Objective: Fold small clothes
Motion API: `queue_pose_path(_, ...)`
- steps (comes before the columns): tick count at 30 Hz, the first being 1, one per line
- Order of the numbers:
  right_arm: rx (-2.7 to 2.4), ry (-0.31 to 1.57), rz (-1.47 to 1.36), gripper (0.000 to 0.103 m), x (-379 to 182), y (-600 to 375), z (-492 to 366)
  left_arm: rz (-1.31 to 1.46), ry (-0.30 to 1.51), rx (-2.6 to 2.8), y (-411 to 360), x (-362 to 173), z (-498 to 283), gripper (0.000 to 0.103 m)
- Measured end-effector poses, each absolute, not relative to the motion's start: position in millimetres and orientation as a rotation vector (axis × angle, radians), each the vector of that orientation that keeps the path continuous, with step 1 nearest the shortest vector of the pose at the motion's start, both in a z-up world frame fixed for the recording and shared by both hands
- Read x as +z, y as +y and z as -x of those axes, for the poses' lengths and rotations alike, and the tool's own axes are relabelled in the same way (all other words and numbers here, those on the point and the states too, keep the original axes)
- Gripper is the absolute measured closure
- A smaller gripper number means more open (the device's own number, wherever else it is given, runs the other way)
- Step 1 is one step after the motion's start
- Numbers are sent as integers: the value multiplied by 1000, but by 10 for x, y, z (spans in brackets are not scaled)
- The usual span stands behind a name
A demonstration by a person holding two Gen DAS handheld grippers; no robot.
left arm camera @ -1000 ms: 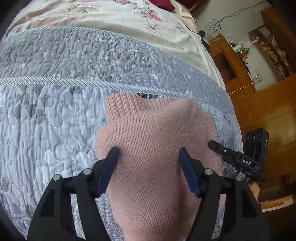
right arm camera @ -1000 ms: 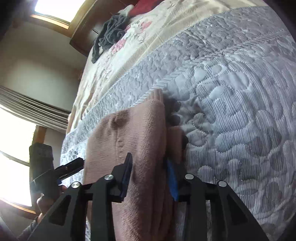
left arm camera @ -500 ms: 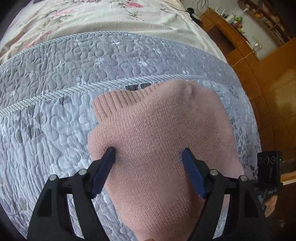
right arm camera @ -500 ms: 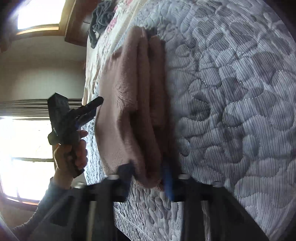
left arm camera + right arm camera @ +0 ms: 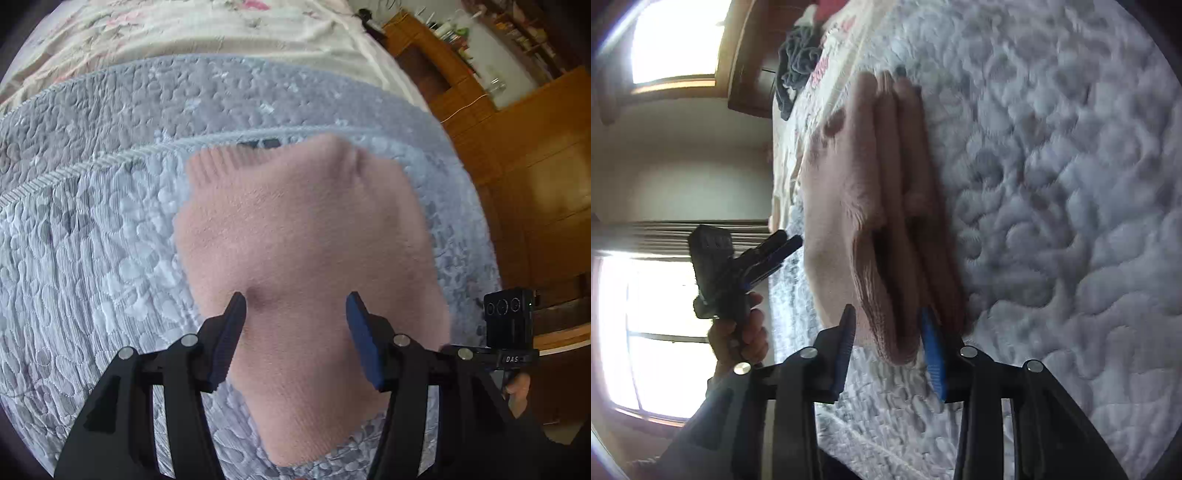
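Observation:
A pink knitted garment [image 5: 303,236] lies folded on the grey quilt [image 5: 92,240], its ribbed hem at the far end. My left gripper [image 5: 295,314] is open over the garment's near half. Its left fingertip [image 5: 238,306] sits by a small dimple in the knit. In the right wrist view the garment [image 5: 842,192] shows edge-on as stacked layers. My right gripper [image 5: 890,328], turned on its side, is shut on the near end of that stack, one finger on top and one against the quilt [image 5: 1052,221]. The left gripper [image 5: 786,242] and the hand holding it appear at the left.
The bed's edge drops off just right of the garment, with wooden cabinets [image 5: 535,184] beyond. A floral cover [image 5: 184,29] lies on the far part of the bed, and a dark grey cloth [image 5: 798,62] is bunched up there. Windows [image 5: 646,314] lie past the other side.
The right gripper has rolled onto its side and now holds only the garment's near end. The left fingers have drawn somewhat closer together above the knit.

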State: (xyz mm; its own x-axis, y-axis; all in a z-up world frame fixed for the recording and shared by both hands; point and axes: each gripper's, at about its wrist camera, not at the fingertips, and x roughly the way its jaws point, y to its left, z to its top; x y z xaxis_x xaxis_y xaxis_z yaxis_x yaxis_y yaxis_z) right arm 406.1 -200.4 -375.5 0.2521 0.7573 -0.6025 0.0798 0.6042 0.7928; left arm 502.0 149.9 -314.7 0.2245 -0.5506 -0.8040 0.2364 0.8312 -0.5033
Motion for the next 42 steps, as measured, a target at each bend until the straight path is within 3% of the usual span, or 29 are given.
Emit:
queue_pose_path(3, 546, 1103, -718, 66, -3330, -1967, -4115, 311, 1173, -571, 1486, -3051, -5023, 44)
queue_pose_path(7, 747, 1153, -623, 66, -3435, -1480, -4256, 322, 1225, -487, 1462, -3362, -5169, 34)
queue_pose_path(8, 726, 1189, -548, 71, -3579, -1378, -4288, 301, 1276, -444, 1444, -3534, -5190, 34)
queue_pose_path(10, 646, 1279, -443, 96, -3881, -1329, -4397, 313, 1273, -443, 1459, -3609, -5171, 31)
queue_pose_path(11, 648, 1285, -453, 103, -3896, -1392, -4417, 351, 1263, -457, 1504, -3558, -5165, 33)
queue_pose_path(14, 719, 1203, -554, 90, -3572, -1564, -4536, 443, 1159, -518, 1679, -3330, -5136, 33)
queue_pose_path(17, 714, 1106, -591, 87, -3351, -1587, -4971, 483, 1131, -517, 1749, -3340, -5268, 33)
queue_pose_path(20, 744, 1109, -641, 87, -3508, -1513, -5370, 466, 1179, -477, 1660, -3543, -5415, 32)
queue_pose_path(22, 672, 1198, -609, 93, -3805, -1472, -5617, 406, 1196, -442, 1583, -3671, -5469, 29)
queue_pose_path(23, 649, 1231, -601, 103, -3936, -1488, -5712, 390, 1198, -443, 1563, -3665, -5490, 29)
queue_pose_path(25, 625, 1235, -653, 103, -3936, -1599, -5756, 415, 1192, -468, 1579, -3554, -5534, 31)
queue_pose_path(29, 709, 1118, -802, 92, -3671, -1700, -5733, 478, 1090, -549, 1695, -3311, -5455, 30)
queue_pose_path(31, 665, 1200, -698, 89, -3840, -1555, -5768, 427, 1202, -477, 1678, -3576, -5474, 32)
queue_pose_path(32, 631, 1240, -633, 103, -3959, -1498, -5772, 400, 1230, -444, 1694, -3690, -5453, 30)
queue_pose_path(34, 618, 1213, -624, 103, -3888, -1529, -5719, 403, 1203, -455, 1743, -3603, -5341, 35)
queue_pose_path(36, 680, 1149, -641, 86, -3611, -1566, -5491, 429, 1132, -547, 1755, -3380, -5121, 35)
queue_pose_path(38, 787, 1124, -638, 86, -3431, -1524, -5159, 443, 1106, -624, 1691, -3315, -4859, 35)
queue_pose_path(40, 769, 1178, -546, 87, -3559, -1391, -4922, 371, 1126, -596, 1576, -3434, -4674, 35)
queue_pose_path(42, 712, 1227, -554, 103, -3861, -1417, -4858, 331, 1144, -507, 1570, -3576, -4654, 35)
